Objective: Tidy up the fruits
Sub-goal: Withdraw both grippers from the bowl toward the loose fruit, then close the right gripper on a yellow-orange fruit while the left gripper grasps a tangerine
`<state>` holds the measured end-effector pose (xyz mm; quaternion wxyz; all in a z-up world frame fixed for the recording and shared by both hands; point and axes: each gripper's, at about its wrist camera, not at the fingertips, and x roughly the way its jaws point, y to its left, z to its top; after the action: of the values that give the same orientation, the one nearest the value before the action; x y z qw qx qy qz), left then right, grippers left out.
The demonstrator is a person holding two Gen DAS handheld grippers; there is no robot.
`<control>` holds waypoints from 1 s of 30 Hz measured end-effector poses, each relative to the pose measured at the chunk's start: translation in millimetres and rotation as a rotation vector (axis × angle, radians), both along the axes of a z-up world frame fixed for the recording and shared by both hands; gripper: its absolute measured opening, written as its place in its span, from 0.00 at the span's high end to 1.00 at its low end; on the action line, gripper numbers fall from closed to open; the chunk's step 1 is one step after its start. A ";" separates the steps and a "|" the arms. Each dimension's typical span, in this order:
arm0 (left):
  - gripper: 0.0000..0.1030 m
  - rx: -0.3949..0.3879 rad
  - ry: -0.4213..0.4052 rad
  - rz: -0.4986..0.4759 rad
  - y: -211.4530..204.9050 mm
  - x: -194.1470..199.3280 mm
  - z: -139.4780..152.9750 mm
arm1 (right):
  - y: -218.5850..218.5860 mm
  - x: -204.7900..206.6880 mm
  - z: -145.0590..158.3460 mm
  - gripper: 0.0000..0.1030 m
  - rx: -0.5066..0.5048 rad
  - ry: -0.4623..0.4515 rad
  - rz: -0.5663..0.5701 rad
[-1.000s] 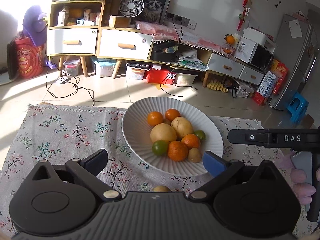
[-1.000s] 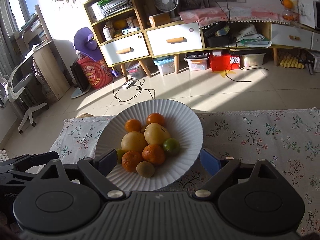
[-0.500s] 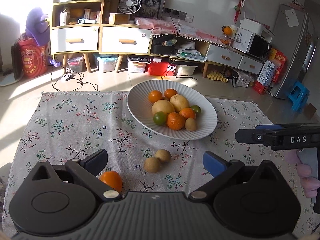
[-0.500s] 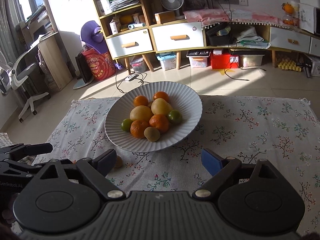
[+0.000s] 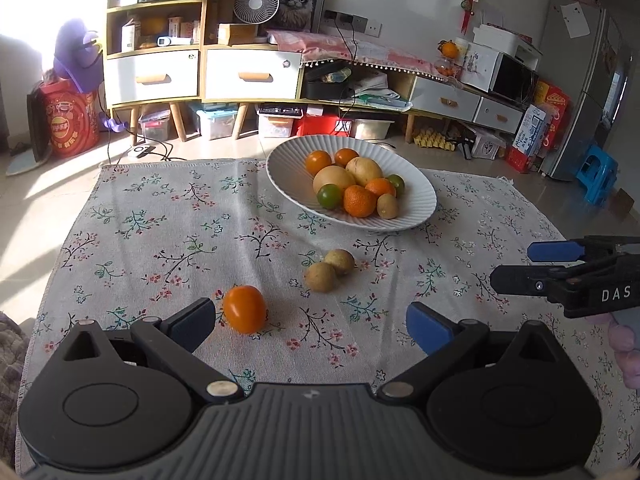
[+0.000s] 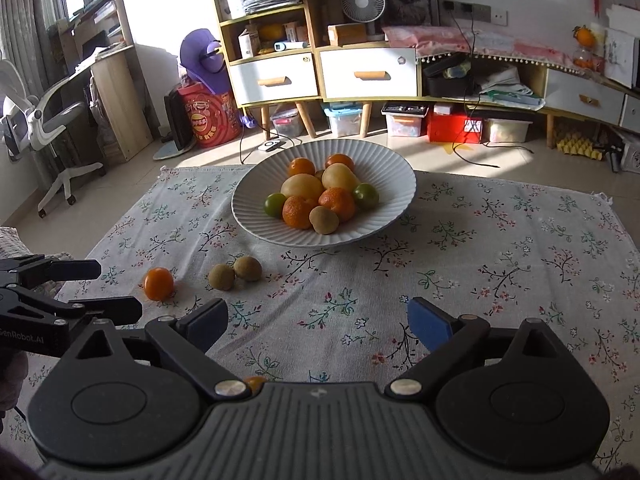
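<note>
On the floral cloth [image 5: 168, 240], three loose fruits, nine in the bowl [image 5: 420, 200]; both tools spread wide, empty.

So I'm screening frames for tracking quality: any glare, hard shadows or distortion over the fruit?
Left wrist view: window blown out top left, loose orange sharp with a short shadow, fisheye bends the shelving. Right wrist view: sun patches on the floor, plate evenly lit, tablecloth edges curve.
</note>
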<state>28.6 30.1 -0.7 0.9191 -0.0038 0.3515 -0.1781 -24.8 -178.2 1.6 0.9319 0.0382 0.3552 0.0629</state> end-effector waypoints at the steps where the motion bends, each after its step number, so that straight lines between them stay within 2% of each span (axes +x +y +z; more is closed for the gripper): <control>1: 0.08 -0.008 -0.002 0.003 1.6 -0.6 -0.7 | 1.3 -3.3 -2.3 0.07 -0.001 -0.001 0.001; 6: 0.08 -0.022 -0.016 0.020 5.6 -6.7 -9.9 | 6.2 -11.0 -10.2 0.05 -0.003 -0.003 0.005; 15: 0.08 0.036 -0.060 0.042 7.3 -9.5 -29.7 | 24.1 -25.3 -30.3 0.05 -0.093 0.011 0.062; 19: 0.08 0.054 -0.083 0.090 14.8 -3.4 -40.8 | 26.7 -34.4 -37.2 0.06 -0.121 -0.007 0.088; 25: 0.09 0.084 -0.068 0.124 14.7 5.1 -50.2 | 34.5 -41.6 -44.4 0.15 -0.168 -0.024 0.123; 30: 0.11 0.103 -0.067 0.122 9.4 7.1 -50.8 | 46.4 -42.3 -48.0 0.28 -0.207 -0.016 0.170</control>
<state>35.8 39.5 -51.5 0.9385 0.0282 0.3282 -0.1033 -67.2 -131.9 -46.4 0.9249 -0.0887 0.3544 0.1049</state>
